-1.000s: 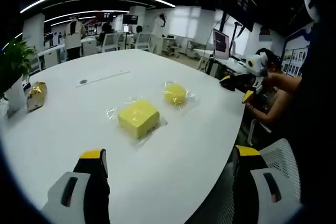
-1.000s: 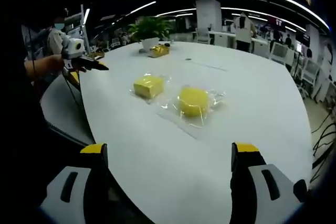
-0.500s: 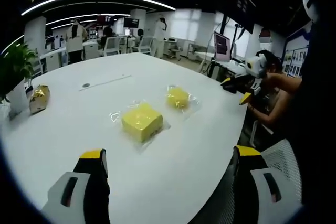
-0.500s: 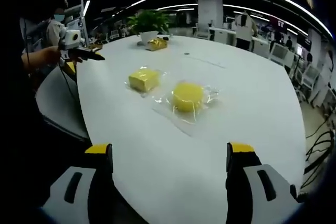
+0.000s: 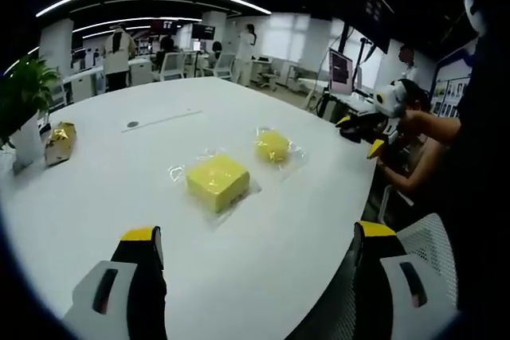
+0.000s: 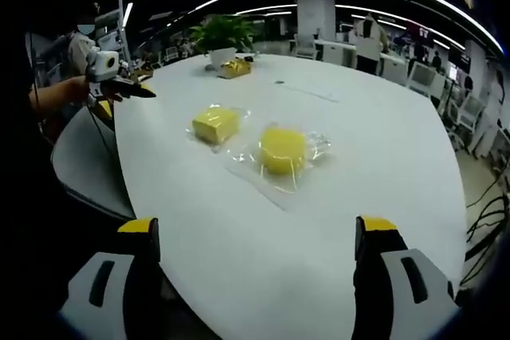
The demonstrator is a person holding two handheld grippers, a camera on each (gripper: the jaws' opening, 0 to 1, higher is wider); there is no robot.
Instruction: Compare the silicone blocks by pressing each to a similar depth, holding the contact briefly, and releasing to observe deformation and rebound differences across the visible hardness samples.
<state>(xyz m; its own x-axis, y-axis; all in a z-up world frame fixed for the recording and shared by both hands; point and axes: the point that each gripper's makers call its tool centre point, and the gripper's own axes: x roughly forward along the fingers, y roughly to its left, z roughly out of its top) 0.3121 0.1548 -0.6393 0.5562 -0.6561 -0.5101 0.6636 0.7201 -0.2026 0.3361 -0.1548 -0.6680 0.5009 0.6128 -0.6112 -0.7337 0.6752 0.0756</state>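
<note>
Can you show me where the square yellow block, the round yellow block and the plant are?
Square block (image 5: 213, 181), left gripper view, on its top face.
Round block (image 6: 282, 149), right gripper view, on its top.
Plant (image 6: 223, 33), right gripper view, on its leaves.

A broad stretch of bare white table (image 6: 374, 165) lies open between the right gripper (image 6: 259, 236) and the round yellow block (image 6: 281, 149) in its clear wrapper, with the square yellow block (image 5: 216, 181) just beside it. Far across, a potted plant (image 5: 20, 109) and a gold packet (image 5: 58, 141) stand well apart from both blocks.
</note>
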